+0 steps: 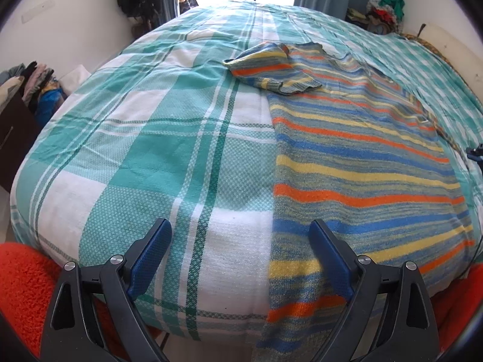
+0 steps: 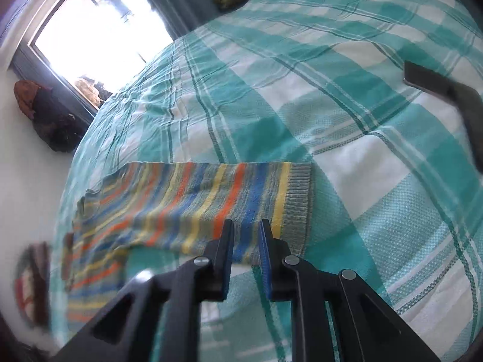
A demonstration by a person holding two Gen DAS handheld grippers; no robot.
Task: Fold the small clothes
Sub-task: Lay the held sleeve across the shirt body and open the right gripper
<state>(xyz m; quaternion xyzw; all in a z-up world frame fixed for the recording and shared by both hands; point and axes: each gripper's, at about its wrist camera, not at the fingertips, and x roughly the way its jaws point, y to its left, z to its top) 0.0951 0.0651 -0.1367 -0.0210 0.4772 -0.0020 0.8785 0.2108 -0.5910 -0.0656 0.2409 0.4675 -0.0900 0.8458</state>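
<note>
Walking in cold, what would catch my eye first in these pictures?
Probably the striped sweater, orange, blue and yellow, spread flat on the teal-and-white checked bedspread, one sleeve folded across its top. Then the black pincers: the left gripper hangs wide open beside its hem, and the right gripper, barely parted, sits over a sleeve cuff.

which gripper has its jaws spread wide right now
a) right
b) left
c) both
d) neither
b) The left gripper has its two blue pads far apart above the checked bedspread and the edge of the striped sweater, with nothing gripped; the right gripper shows only a narrow gap between its fingers over the sweater's hem.
</note>
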